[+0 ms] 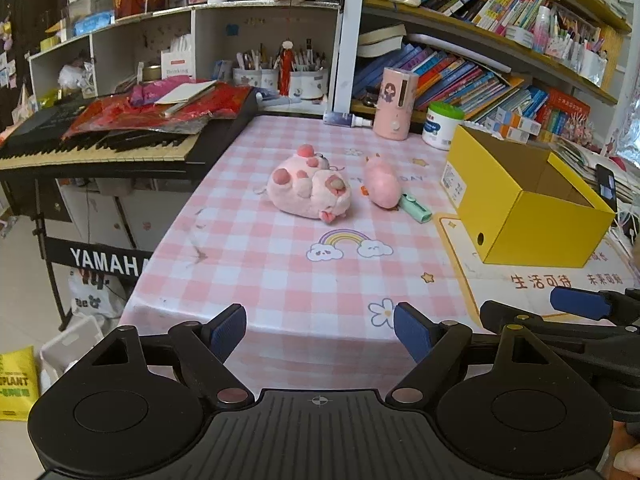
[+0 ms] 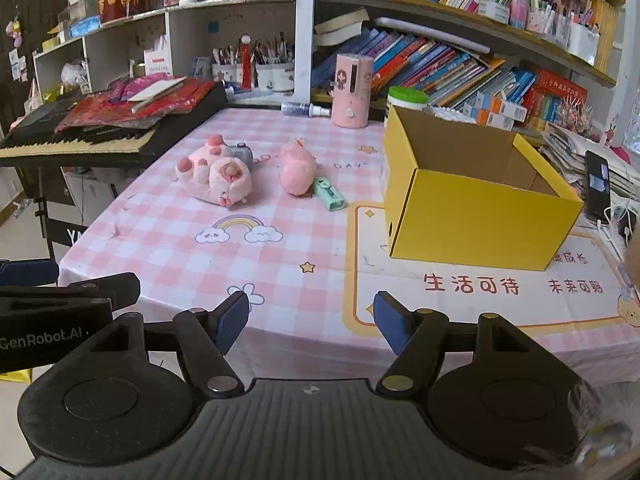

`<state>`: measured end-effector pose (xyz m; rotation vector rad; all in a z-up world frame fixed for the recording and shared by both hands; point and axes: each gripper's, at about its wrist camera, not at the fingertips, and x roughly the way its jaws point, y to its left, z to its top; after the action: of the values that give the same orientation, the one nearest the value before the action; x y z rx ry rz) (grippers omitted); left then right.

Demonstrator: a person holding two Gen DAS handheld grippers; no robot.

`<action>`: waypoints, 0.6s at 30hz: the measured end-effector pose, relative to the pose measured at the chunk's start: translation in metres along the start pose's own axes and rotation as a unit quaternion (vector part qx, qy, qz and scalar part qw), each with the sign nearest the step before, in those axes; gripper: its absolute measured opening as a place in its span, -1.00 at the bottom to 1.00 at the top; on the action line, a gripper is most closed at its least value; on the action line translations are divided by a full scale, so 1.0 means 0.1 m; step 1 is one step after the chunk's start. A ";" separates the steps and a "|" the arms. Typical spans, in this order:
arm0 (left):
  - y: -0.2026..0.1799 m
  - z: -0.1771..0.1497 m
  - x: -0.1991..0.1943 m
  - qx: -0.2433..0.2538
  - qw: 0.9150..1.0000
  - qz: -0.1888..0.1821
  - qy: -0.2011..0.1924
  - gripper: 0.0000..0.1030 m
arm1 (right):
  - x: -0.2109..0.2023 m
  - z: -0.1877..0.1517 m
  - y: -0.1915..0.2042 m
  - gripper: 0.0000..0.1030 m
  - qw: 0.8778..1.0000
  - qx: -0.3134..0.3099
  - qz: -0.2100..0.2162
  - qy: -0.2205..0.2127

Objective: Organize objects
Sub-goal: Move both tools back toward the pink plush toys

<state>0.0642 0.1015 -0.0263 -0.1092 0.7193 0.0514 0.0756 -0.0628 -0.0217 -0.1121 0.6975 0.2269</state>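
On the pink checked tablecloth, left of the yellow box: a large pink plush lying on its side, paws up. Just beside it, on the side nearer the box, a smaller pink plush. Touching that smaller toy's near end, closer still to the box, a mint-green case lying flat and angled. All three well apart from the box wall, none inside it.

Box open at the top, plain cardboard interior visible (contents, if any, hidden from both views). Standing partly on a printed mat with red Chinese characters.

Behind the box, toward the bookshelf: a white tub with a green lid and, left of that, a pink cylindrical dispenser. A small spray bottle lying on its side further left along the back edge.

Far left of the box, past the table edge: a Yamaha keyboard piled with red packets and papers.

Well in front of the box, at the near table edge: left gripper, blue pads spread wide, nothing between them. Right gripper likewise parted and holding nothing, jaws a little narrower. Both clear of the toys and the box.
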 end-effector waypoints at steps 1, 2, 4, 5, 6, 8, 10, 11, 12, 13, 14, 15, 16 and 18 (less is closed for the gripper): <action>0.01 0.01 0.03 -0.001 1.000 0.000 0.002 0.61 | 0.02 0.01 0.00 0.30 1.000 0.000 0.000 0.001; 0.01 0.03 0.07 -0.001 1.000 0.000 0.004 0.61 | 0.06 0.03 0.00 0.30 1.000 0.000 0.001 0.002; 0.02 0.08 0.15 0.000 1.000 0.005 0.006 0.61 | 0.15 0.07 -0.01 0.30 1.000 0.001 0.003 0.005; 0.03 0.11 0.21 -0.002 1.000 0.008 0.008 0.61 | 0.20 0.10 -0.01 0.30 1.000 0.000 0.005 0.007; 0.04 0.14 0.26 -0.004 1.000 0.010 0.011 0.61 | 0.27 0.13 0.00 0.30 1.000 -0.001 0.008 0.010; 0.07 0.21 0.38 -0.011 1.000 0.013 0.019 0.61 | 0.40 0.21 0.00 0.30 1.000 -0.006 0.013 0.016; 0.07 0.30 0.49 -0.016 0.999 0.019 0.021 0.61 | 0.52 0.29 0.01 0.29 1.000 -0.010 0.018 0.019; 0.07 0.33 0.53 -0.017 0.999 0.023 0.021 0.61 | 0.58 0.34 0.01 0.29 1.000 -0.011 0.021 0.020; 0.07 0.38 0.58 -0.018 0.999 0.026 0.021 0.61 | 0.66 0.39 0.00 0.29 0.999 -0.013 0.025 0.022; 0.07 0.43 0.63 -0.019 0.999 0.028 0.022 0.61 | 0.72 0.44 -0.01 0.29 0.999 -0.013 0.029 0.023; 0.07 0.47 0.68 -0.021 0.999 0.029 0.022 0.61 | 0.79 0.50 -0.01 0.29 0.999 -0.013 0.032 0.024; 0.07 0.51 0.72 -0.023 0.999 0.029 0.023 0.62 | 0.86 0.55 -0.02 0.29 0.999 -0.014 0.036 0.024; 0.07 0.55 0.76 -0.029 0.999 0.028 0.022 0.63 | 0.92 0.61 -0.03 0.29 0.999 -0.014 0.038 0.024; 0.08 0.61 0.82 -0.039 0.999 0.027 0.016 0.72 | 1.04 0.72 -0.06 0.30 0.999 -0.014 0.042 0.019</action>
<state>0.1650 0.1169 -0.0358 -0.1663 0.7531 0.1294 0.1992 -0.0381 -0.0335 -0.1147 0.7376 0.3165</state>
